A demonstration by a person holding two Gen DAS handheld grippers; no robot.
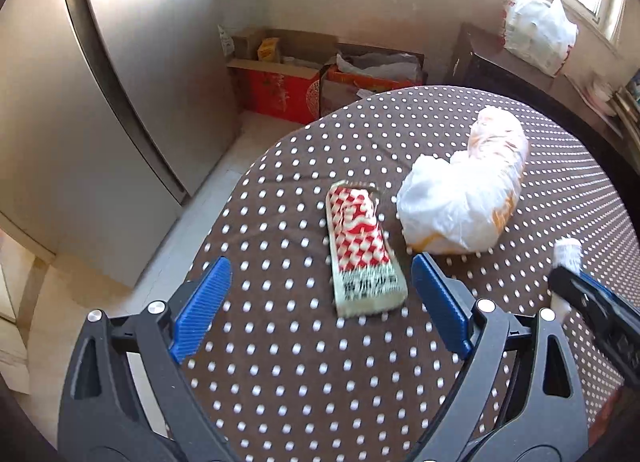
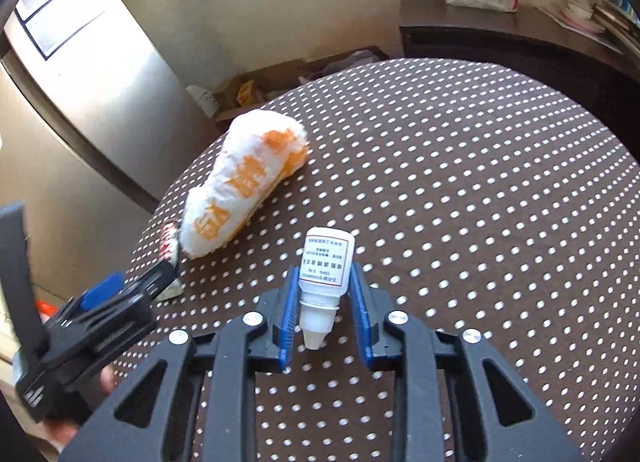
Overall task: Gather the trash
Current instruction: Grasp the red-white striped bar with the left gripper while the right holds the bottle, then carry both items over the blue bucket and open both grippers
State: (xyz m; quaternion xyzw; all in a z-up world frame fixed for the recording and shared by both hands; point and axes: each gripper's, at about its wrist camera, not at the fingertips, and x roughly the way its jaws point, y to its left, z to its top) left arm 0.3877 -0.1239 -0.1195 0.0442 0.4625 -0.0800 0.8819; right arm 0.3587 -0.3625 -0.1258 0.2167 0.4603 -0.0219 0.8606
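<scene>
A red-and-white packet (image 1: 362,252) lies on the brown polka-dot tablecloth (image 1: 304,386). My left gripper (image 1: 320,286) is open, its blue pads either side of the packet's near end. A crumpled white and orange plastic bag (image 1: 468,198) lies just right of the packet; it also shows in the right wrist view (image 2: 244,182). My right gripper (image 2: 324,282) is shut on a small white dropper bottle (image 2: 325,274), cap toward the camera. The bottle and right gripper show at the right edge of the left wrist view (image 1: 566,256). The left gripper shows at the lower left of the right wrist view (image 2: 120,294).
The round table's edge (image 1: 240,182) drops to a pale floor on the left. A tall steel fridge (image 1: 132,62) stands left. Cardboard boxes (image 1: 296,74) sit on the floor behind the table. A white shopping bag (image 1: 538,30) rests on a dark side cabinet (image 2: 500,34).
</scene>
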